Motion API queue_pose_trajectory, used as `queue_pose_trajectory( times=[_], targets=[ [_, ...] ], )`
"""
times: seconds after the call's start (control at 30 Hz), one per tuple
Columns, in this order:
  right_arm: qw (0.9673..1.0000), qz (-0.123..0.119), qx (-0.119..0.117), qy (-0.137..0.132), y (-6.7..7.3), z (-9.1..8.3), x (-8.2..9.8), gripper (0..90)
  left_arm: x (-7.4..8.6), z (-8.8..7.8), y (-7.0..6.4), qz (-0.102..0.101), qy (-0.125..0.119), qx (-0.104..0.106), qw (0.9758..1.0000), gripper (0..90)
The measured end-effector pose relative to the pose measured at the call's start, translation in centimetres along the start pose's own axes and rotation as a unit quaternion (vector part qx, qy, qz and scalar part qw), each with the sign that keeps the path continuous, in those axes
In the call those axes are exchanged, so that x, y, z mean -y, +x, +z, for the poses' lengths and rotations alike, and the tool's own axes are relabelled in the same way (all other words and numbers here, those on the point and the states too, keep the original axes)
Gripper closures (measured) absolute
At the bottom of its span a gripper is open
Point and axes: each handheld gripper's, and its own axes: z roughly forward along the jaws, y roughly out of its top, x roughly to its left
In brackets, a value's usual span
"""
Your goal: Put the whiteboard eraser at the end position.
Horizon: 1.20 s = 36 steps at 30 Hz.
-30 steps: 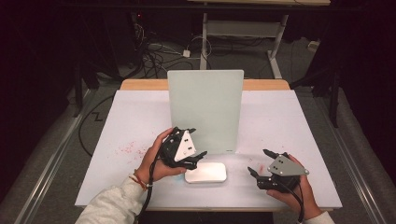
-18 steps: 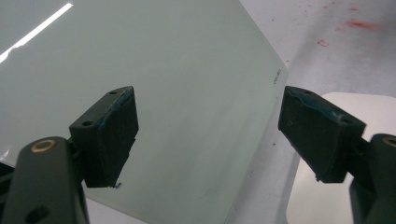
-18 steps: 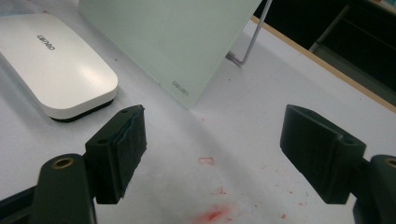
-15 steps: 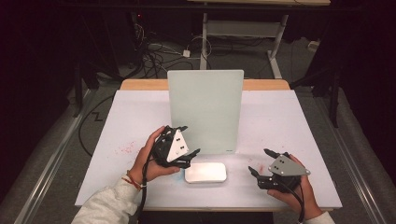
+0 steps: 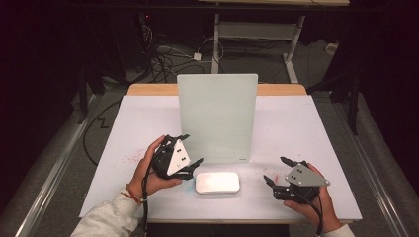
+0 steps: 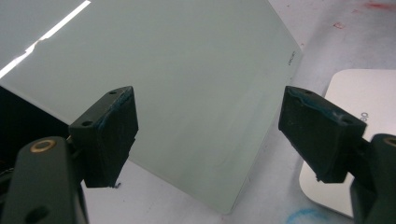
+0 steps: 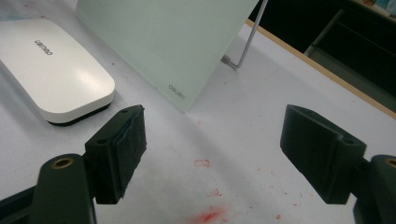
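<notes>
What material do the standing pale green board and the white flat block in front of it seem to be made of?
The board looks like frosted glass: pale green, smooth, with a bright reflected streak in the left gripper view, though tinted plastic is possible. A thin metal-looking leg props it up behind. The white block seems to be glossy moulded plastic with soft highlights; its dark underside may be felt, like an eraser's.

A person's left hand is gripping the left hand-held gripper, rolled so its grey plate is facing sideways, jaws standing wide apart. The right hand is holding the right hand-held gripper level, plate up, jaws likewise spread and gripping nothing. Both forearms are entering from the bottom edge.
</notes>
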Motion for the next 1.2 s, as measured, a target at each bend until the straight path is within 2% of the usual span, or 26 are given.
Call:
queue_pose_trajectory(
  times=[0.8,1.2],
  targets=[
    [1.0,-0.002,0.006,-0.004,0.0,-0.1,-0.1,23.0,2.4,-1.9,0.0,-0.014,0.016,-0.024,0.9995,17.9],
    [0.9999,-0.001,0.012,-0.004,-0.2,-0.2,-0.1,23.0,4.5,-2.9,-0.1,-0.026,0.026,-0.033,0.9988,17.0]
  ],
)
